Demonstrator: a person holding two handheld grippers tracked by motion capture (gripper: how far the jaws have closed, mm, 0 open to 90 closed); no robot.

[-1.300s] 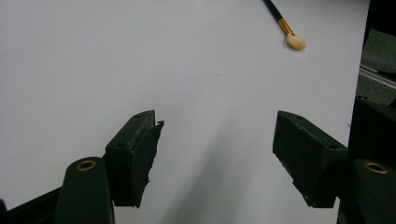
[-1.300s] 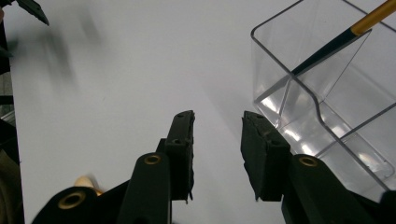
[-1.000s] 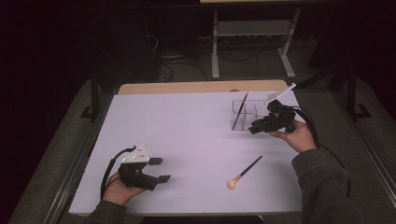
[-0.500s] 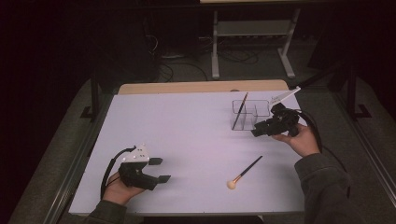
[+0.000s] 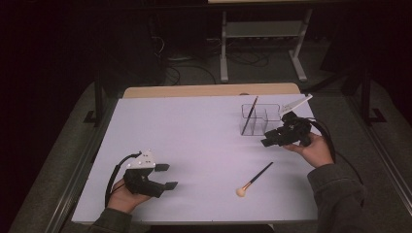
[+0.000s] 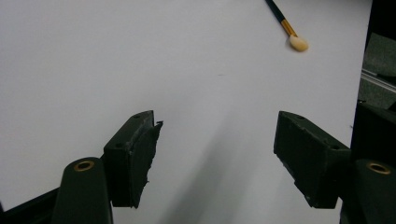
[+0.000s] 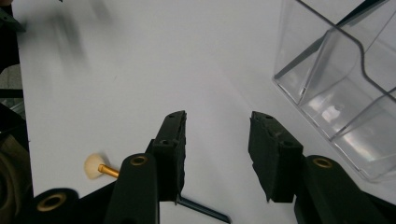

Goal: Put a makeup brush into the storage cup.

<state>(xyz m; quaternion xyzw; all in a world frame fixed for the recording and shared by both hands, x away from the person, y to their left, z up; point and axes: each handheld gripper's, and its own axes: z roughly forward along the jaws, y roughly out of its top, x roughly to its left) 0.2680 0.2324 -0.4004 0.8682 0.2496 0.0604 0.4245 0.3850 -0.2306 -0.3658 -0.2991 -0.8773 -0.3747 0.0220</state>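
Slim black-handled makeup brush (image 5: 253, 180), gold ferrule, cream tip, flat on white worktop (image 5: 194, 145). Right tongs (image 5: 266, 141) just been opening, empty; left tongs (image 5: 166, 176) apart, empty.

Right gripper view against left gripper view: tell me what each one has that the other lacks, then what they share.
The right gripper view alone has the clear organizer, beside the open right gripper, whose jaws have just been opening with nothing between them. The left gripper view alone has the open left gripper, also empty. Both show the white table and the makeup brush lying on it, apart from either gripper's jaws.
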